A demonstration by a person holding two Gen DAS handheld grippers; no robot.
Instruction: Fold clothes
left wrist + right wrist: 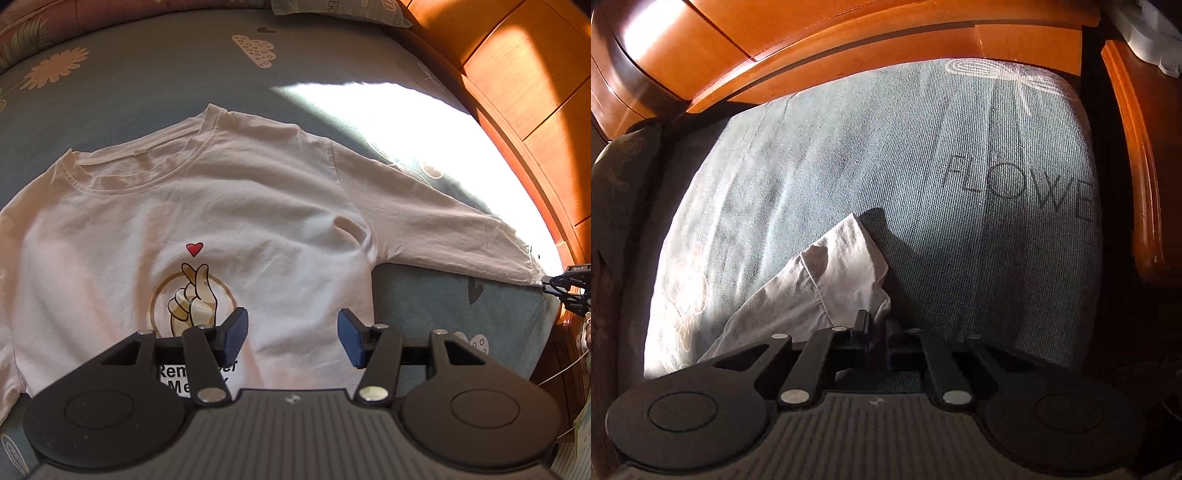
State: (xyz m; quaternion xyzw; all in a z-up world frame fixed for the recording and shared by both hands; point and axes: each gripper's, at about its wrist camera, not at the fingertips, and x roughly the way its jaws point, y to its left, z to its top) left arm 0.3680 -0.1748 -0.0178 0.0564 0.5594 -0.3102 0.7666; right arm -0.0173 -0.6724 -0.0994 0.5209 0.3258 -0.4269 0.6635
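A white shirt (207, 221) lies front up on a bed (147, 85) covered in a grey-blue printed sheet, collar away from the left camera and one sleeve (436, 221) stretched out toward the wooden bed frame (524, 85). The left gripper (292, 334) hovers over the shirt's lower front, its jaws wide apart and holding nothing; the printed hand-and-heart design sits just beyond its left finger. The right gripper (876, 325) is at the sleeve's end, its jaws pressed together on the cuff (846, 273), which bunches up and rises off the sheet just ahead of the fingers.
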